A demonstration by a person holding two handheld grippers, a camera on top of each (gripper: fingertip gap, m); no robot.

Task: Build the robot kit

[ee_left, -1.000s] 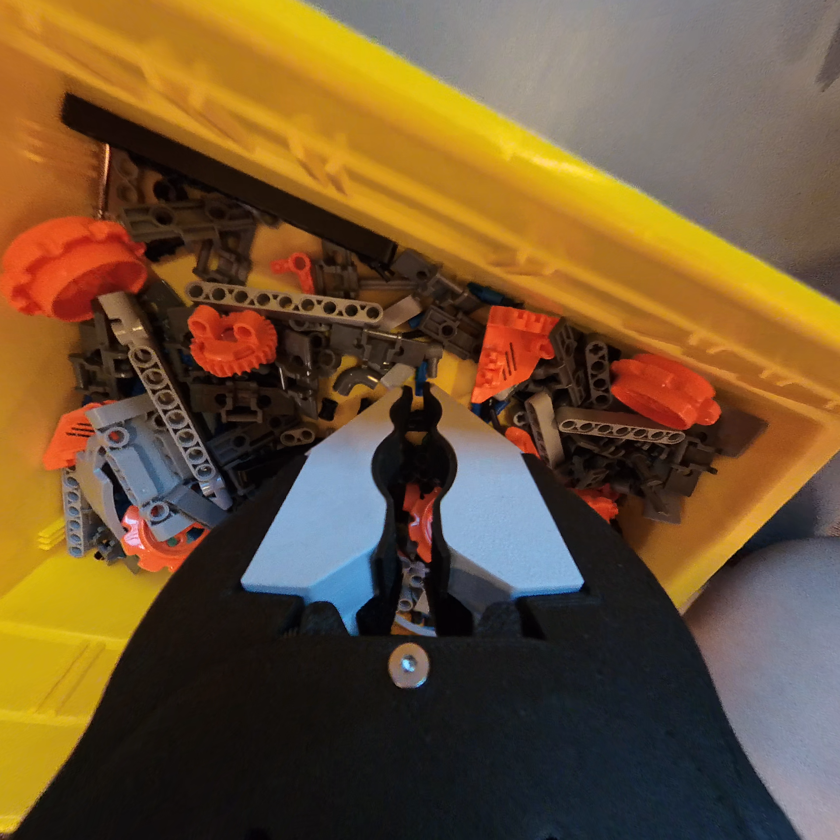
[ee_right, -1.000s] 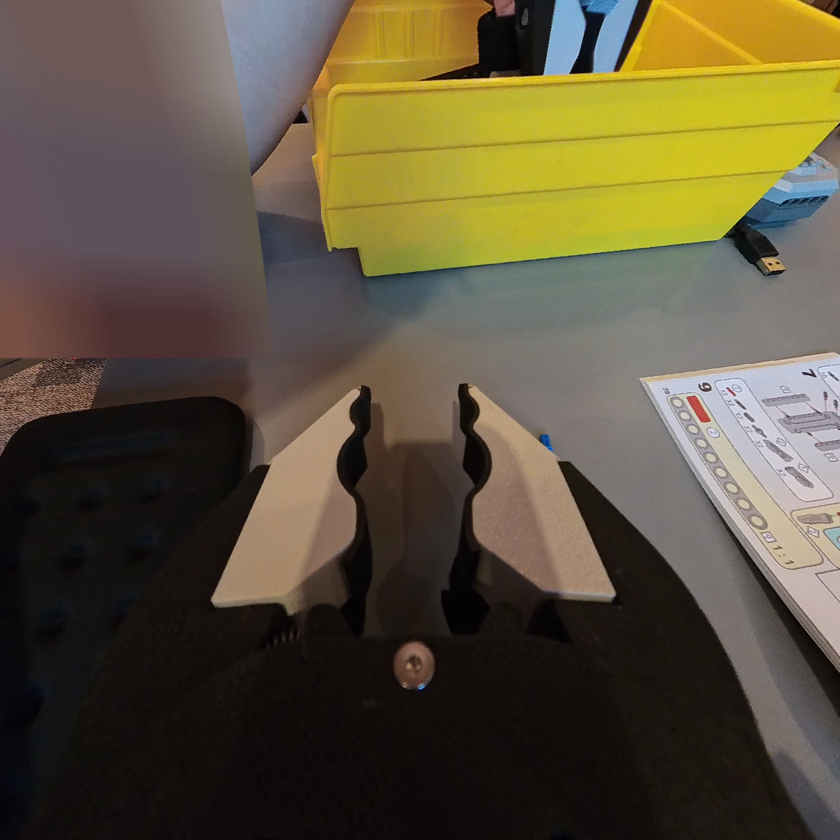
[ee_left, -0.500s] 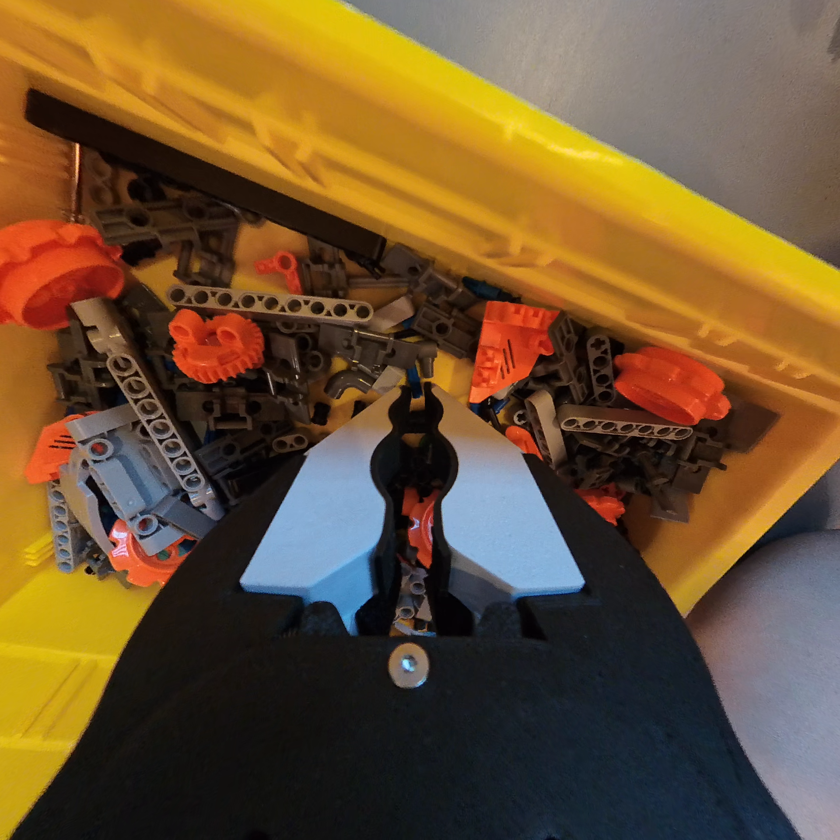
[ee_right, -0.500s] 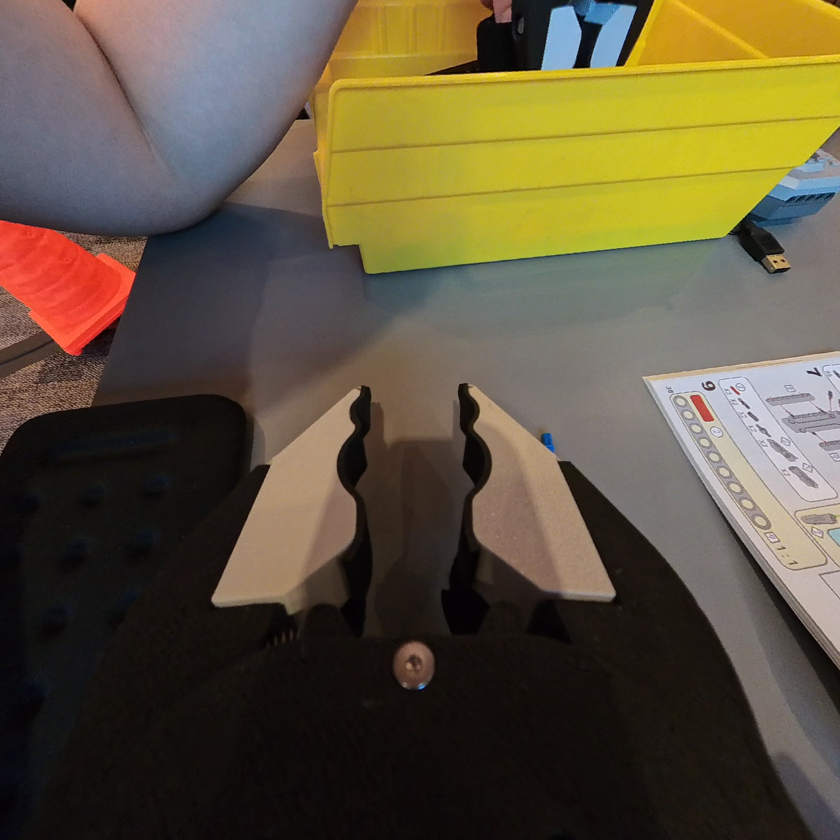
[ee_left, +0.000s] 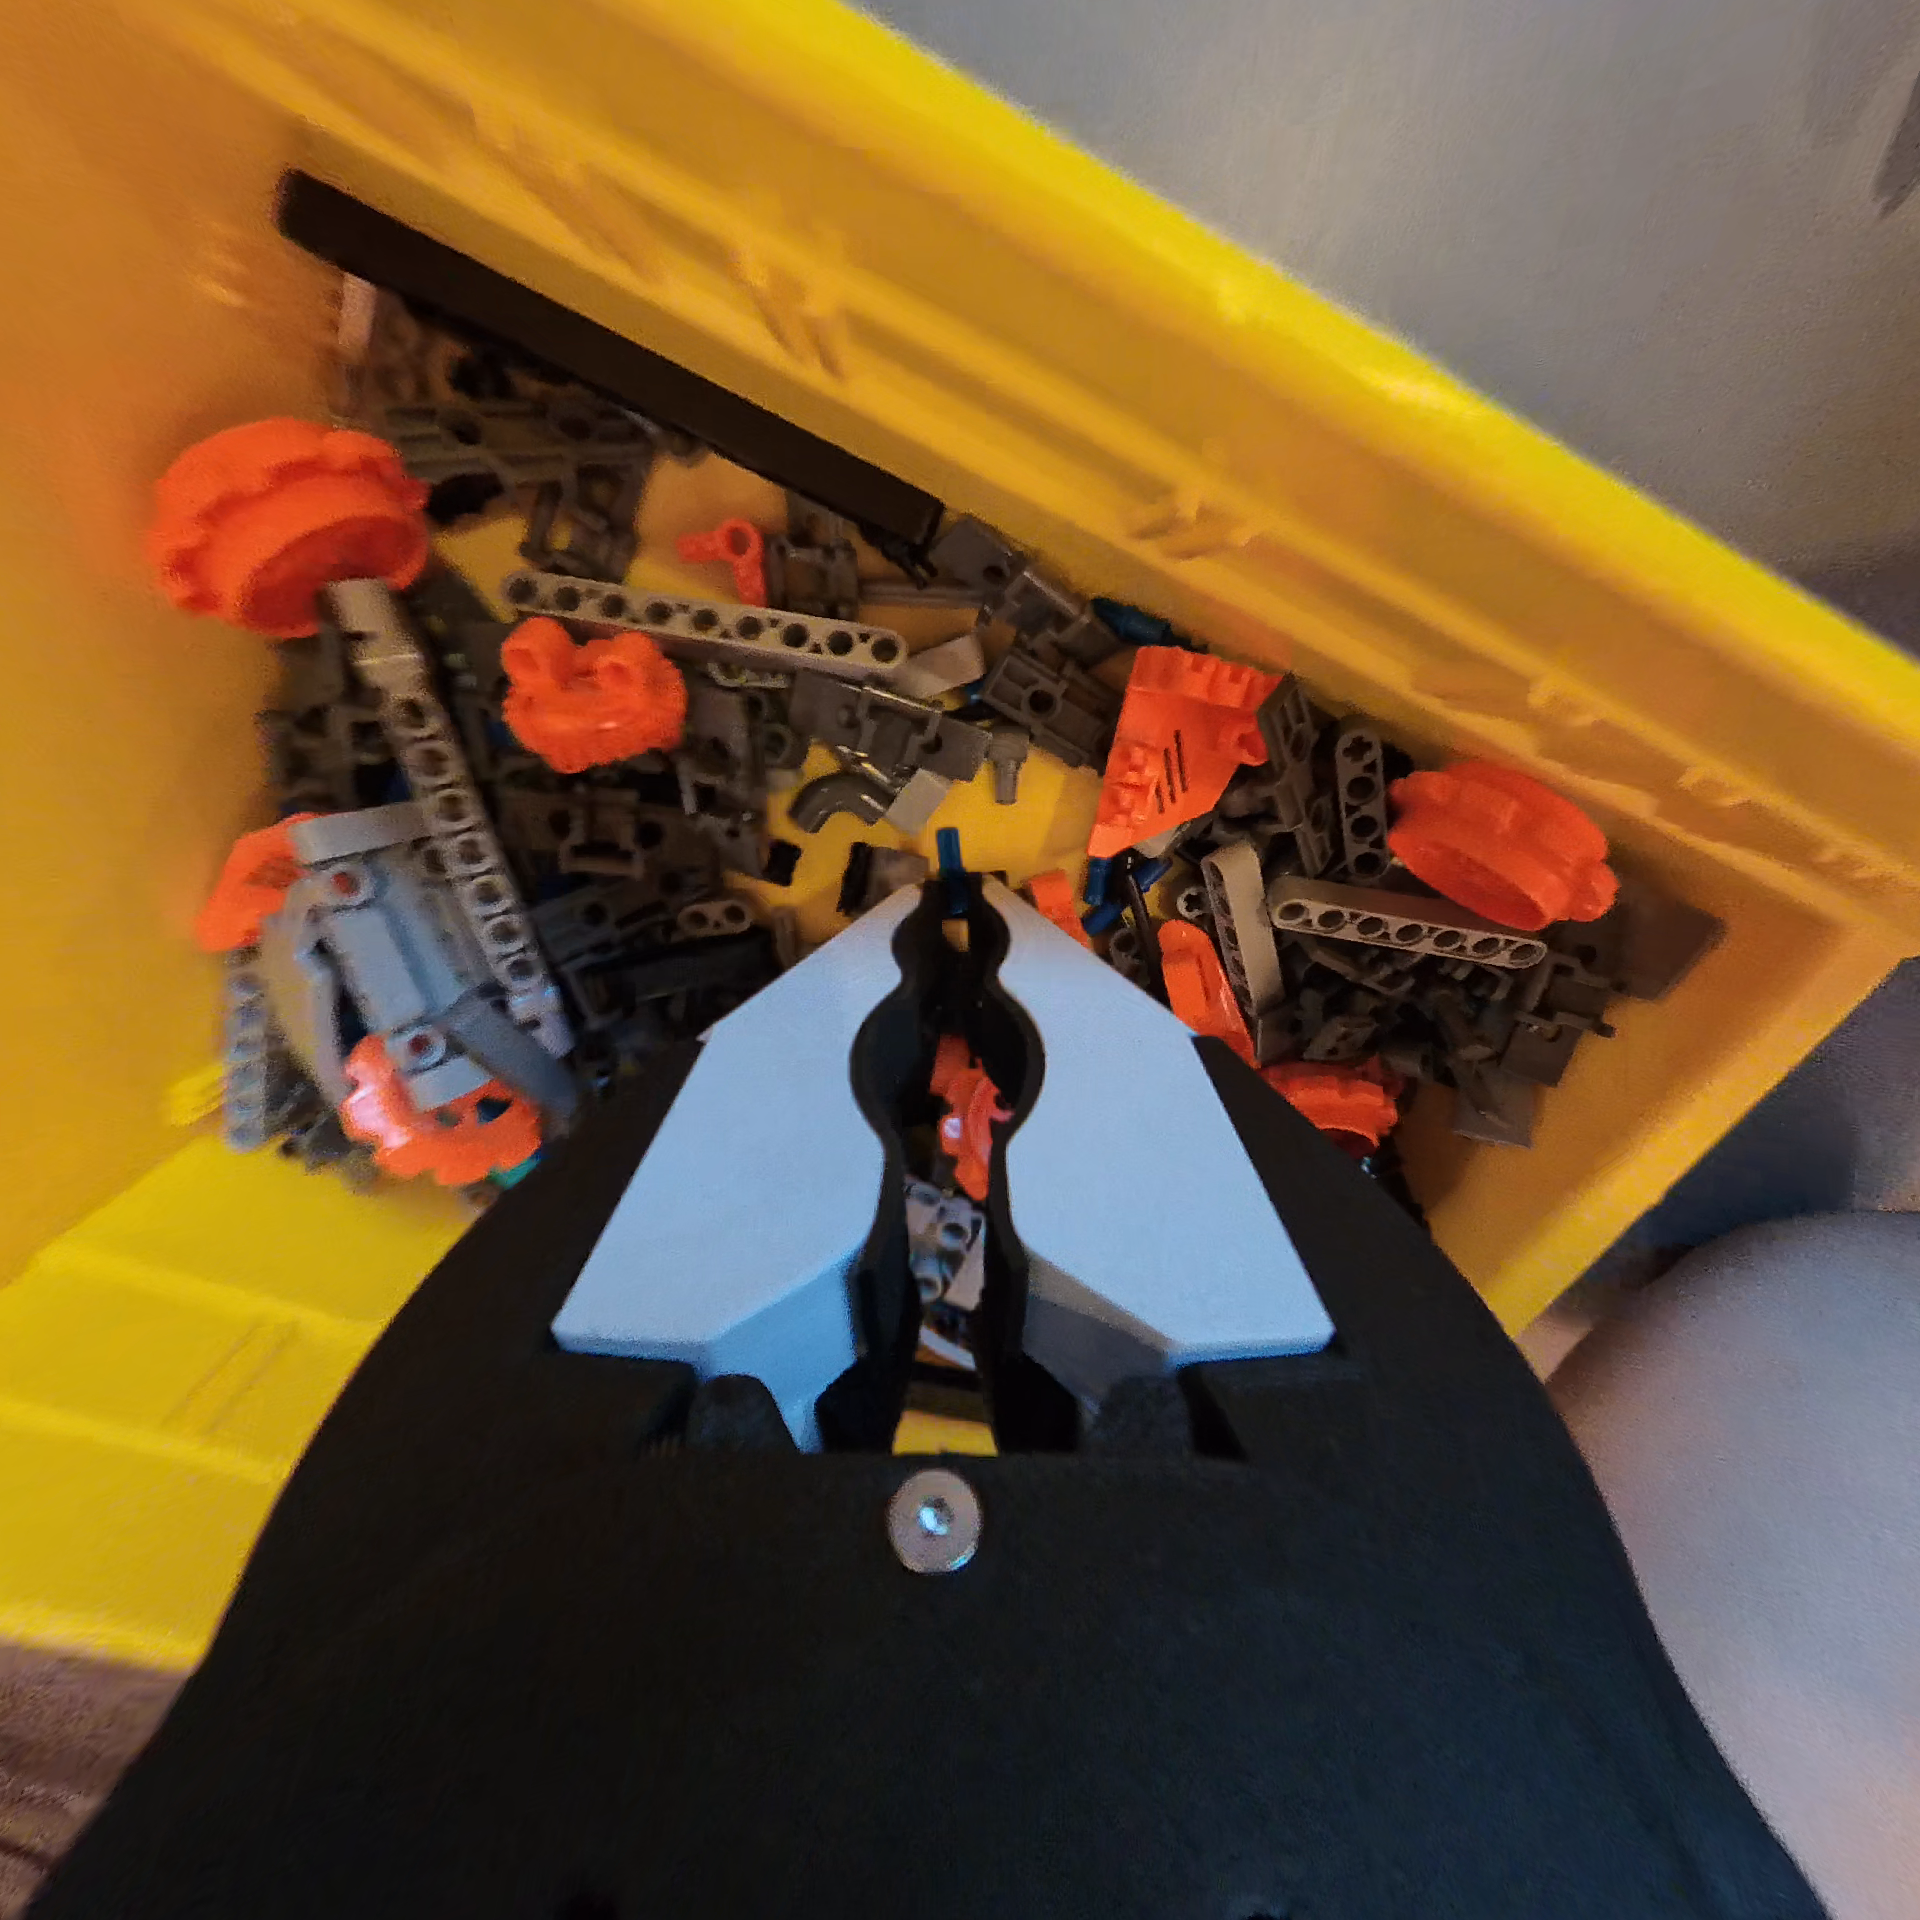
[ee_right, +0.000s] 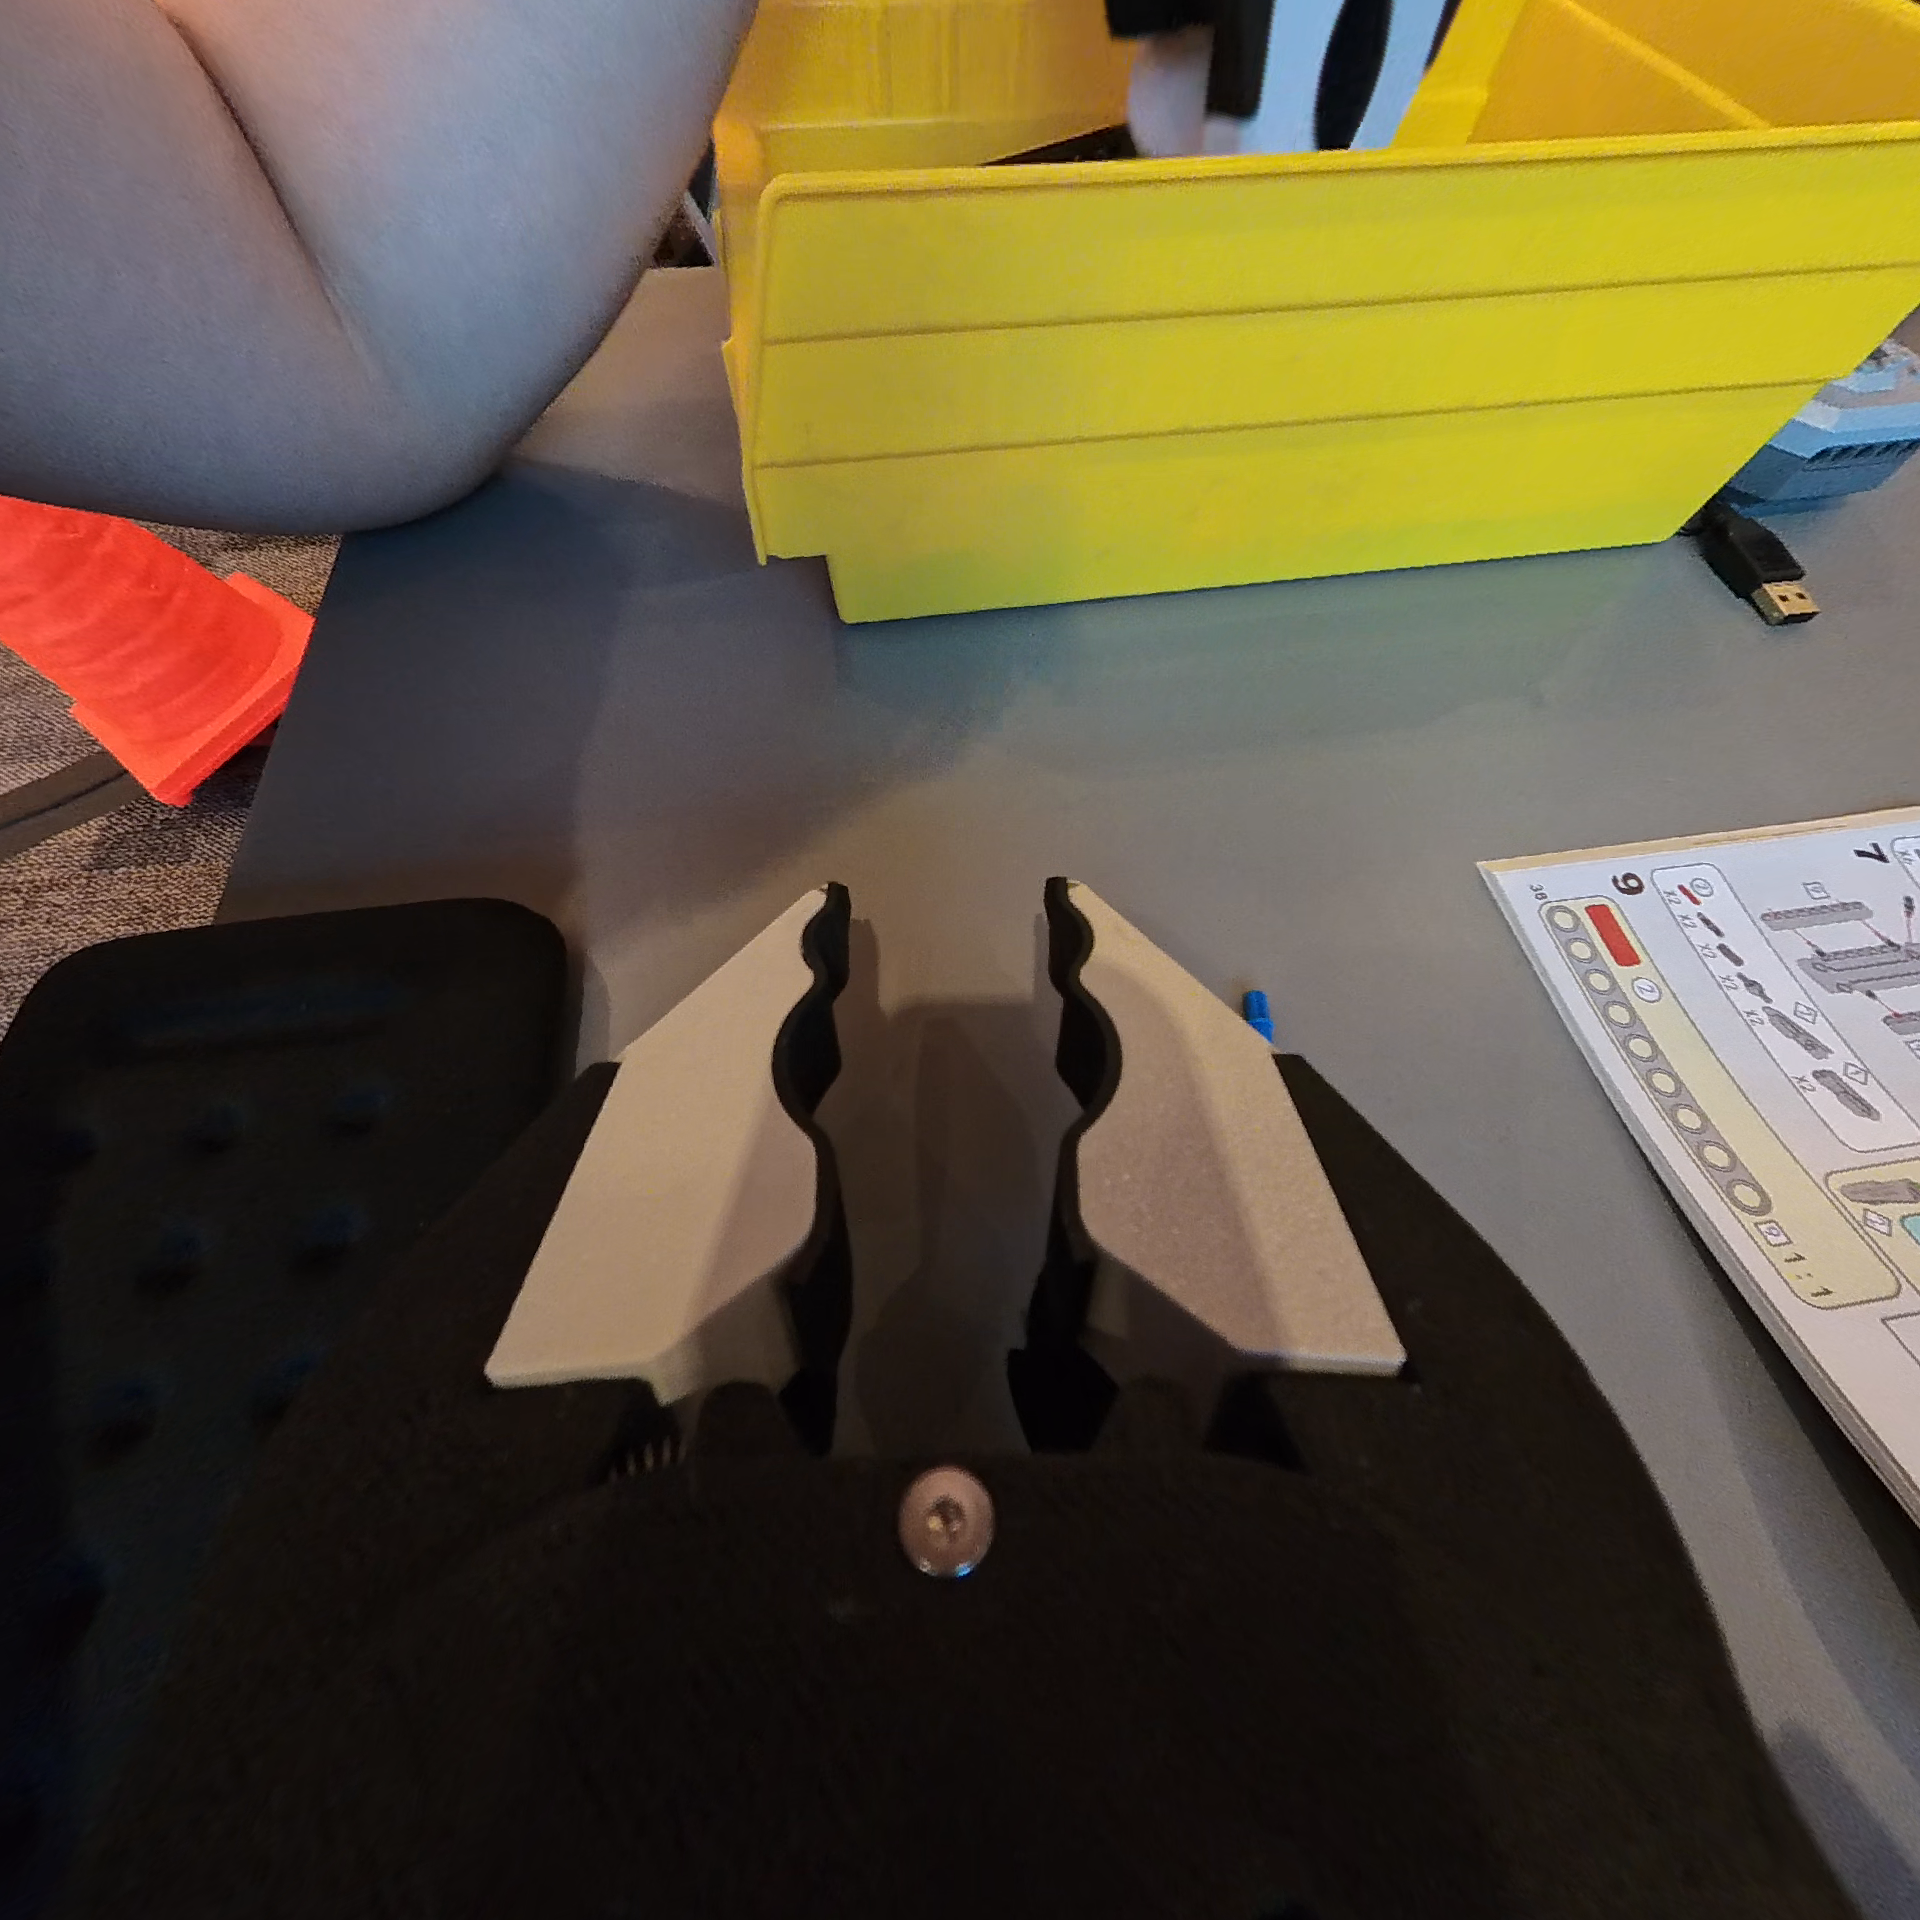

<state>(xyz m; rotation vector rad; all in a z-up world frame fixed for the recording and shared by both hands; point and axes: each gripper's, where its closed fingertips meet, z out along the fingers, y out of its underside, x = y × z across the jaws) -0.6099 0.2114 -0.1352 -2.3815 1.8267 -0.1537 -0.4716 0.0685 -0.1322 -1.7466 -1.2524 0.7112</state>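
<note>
Left gripper (ee_left: 954,896): I hold it over the yellow bin (ee_left: 1195,343), fingers pressed together at the tips and clenched on a small dark blue pin (ee_left: 948,847) that sticks out past them.
Blue pin: pinched at the fingertips, above the bare yellow floor at the middle of the bin; I cannot tell whether it touches the floor.
Bin contents: a loose heap of grey and orange building parts; a long grey holed beam (ee_left: 701,618) lies beyond the tips, an orange gear (ee_left: 592,694) to its left, an orange panel piece (ee_left: 1174,764) to the right of the tips.
Bin corners: an orange wheel hub (ee_left: 286,525) near the far left wall, another orange hub (ee_left: 1501,857) toward the right corner, a black strip (ee_left: 613,364) along the far wall.
Right gripper (ee_right: 948,902): I hold it low over the grey tabletop (ee_right: 1143,748), fingers spread apart and released, nothing between them.
Beside right gripper: a small blue peg (ee_right: 1257,1008) on the tabletop just beside the right finger.
Tabletop, right edge: an instruction booklet (ee_right: 1704,1049); a cable plug (ee_right: 1766,582) beyond it.
Tabletop, far side: the yellow bin's outer wall (ee_right: 1247,384).
Beyond left edge: an orange cone (ee_right: 135,644) on the floor.
</note>
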